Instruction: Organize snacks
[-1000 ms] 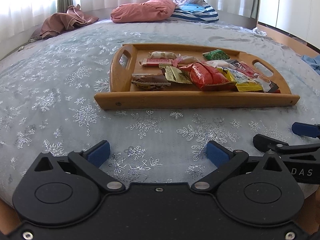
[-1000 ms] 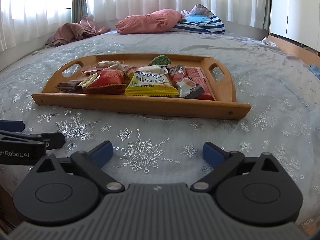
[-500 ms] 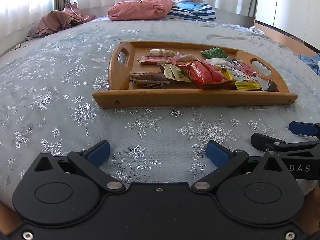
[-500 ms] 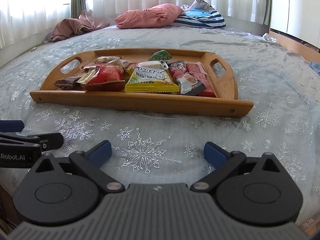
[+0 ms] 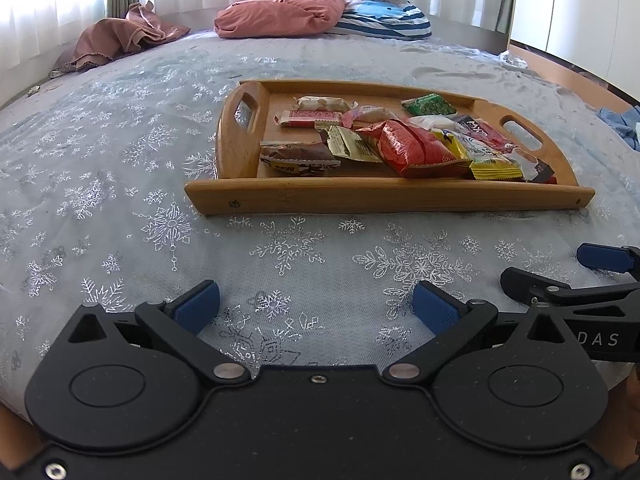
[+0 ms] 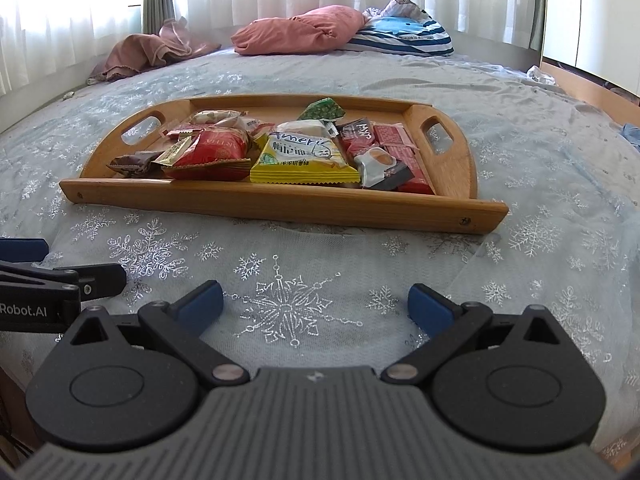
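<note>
A wooden tray point(image 5: 360, 198) with two handle cutouts lies on the bed and also shows in the right wrist view point(image 6: 280, 206). It holds several snack packets: a red bag point(image 5: 412, 152), a yellow bag point(image 6: 302, 160), a brown bar point(image 5: 298, 158), a green packet point(image 5: 428, 105), red wafer packs point(image 6: 398, 148). My left gripper point(image 5: 316, 306) is open and empty, low over the bedspread in front of the tray. My right gripper point(image 6: 314, 304) is open and empty, beside it to the right.
The bed has a pale blue snowflake cover point(image 5: 120, 184). A pink pillow point(image 5: 280, 18), a striped cushion point(image 5: 384, 20) and a brown garment point(image 5: 120, 38) lie at the far end. Blue cloth point(image 5: 624, 124) lies at the right edge. Curtains hang behind.
Both grippers have tilted slightly, so the tray sits a little lower in view. The jaws stayed open and the snacks have not moved.
</note>
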`<state>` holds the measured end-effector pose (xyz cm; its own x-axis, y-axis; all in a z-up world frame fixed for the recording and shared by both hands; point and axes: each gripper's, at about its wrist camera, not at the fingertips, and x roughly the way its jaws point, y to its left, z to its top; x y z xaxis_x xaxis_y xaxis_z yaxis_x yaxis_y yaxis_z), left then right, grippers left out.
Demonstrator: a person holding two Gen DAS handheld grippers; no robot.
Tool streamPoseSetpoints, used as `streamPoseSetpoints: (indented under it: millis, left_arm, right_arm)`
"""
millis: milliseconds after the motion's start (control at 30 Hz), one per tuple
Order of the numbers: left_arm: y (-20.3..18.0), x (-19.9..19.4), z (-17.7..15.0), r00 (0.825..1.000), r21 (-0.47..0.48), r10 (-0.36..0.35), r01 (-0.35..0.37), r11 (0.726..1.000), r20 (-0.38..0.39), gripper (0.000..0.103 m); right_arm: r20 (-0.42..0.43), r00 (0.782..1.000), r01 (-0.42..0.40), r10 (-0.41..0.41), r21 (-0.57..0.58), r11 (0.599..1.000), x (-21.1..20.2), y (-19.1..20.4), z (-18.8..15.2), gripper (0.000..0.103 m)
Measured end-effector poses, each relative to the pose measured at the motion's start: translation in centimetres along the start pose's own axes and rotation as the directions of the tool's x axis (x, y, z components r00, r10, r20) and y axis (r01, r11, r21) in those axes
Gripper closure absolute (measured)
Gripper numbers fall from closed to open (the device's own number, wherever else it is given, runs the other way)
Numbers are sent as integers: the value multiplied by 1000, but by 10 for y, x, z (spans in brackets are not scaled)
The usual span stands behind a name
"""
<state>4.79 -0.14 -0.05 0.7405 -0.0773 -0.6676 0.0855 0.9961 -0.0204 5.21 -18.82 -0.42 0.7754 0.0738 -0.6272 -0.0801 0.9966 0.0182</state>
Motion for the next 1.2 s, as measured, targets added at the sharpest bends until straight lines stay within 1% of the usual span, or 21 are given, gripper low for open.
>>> streamPoseSetpoints:
  millis: [200,1200]
  left_arm:
    - [-3,0,-2,1000,7,9,-9,1000,7,0]
    - [-3,0,-3,1000,10,10,-10,1000,10,0]
  right_arm:
    - [0,1000,0,0,-1,1000,0,0,0,0]
    - [3,1000,1,-1,-5,1000,0,0,0,0]
